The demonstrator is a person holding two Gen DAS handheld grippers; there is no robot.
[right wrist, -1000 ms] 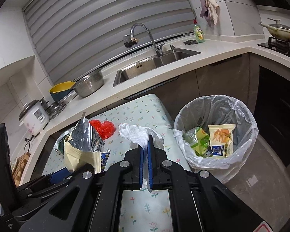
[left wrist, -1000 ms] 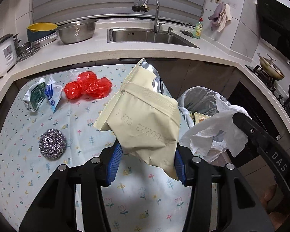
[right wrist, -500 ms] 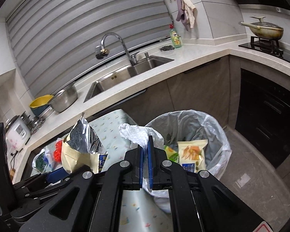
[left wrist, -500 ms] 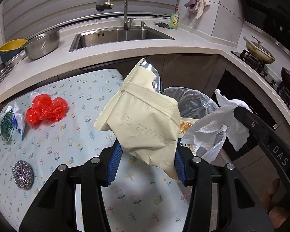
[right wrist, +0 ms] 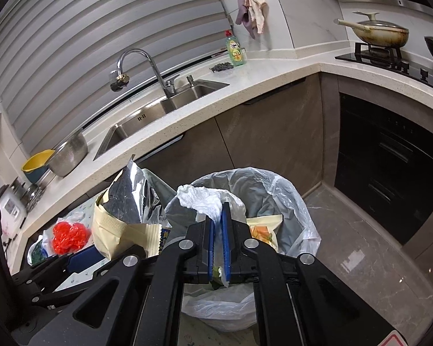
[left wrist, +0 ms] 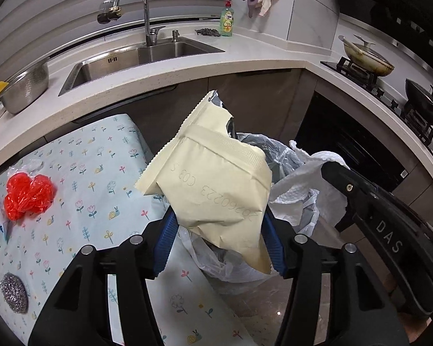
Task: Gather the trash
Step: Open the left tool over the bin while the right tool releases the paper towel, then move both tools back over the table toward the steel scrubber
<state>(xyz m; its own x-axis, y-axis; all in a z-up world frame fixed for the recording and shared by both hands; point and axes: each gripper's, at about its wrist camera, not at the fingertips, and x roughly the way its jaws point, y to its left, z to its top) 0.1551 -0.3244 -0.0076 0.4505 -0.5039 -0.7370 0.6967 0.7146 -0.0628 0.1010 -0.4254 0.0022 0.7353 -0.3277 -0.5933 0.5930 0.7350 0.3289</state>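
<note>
Kitchen counters curve behind as both my hands now hang over the lined bin (right wrist: pixel 288 201), having swung off the flowered surface (left wrist: pixel 80 190). My left fingers (left wrist: pixel 219 242) have just been widening around the cream pouch (left wrist: pixel 216 184); my right fingers (right wrist: pixel 218 248), parting slightly, still pinch the crumpled tissue (right wrist: pixel 202 201) at centre frame.

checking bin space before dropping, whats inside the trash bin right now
In the lined trash bin one snack packet shows. The right gripper, its paper towel and the pouch hide the rest.
</note>
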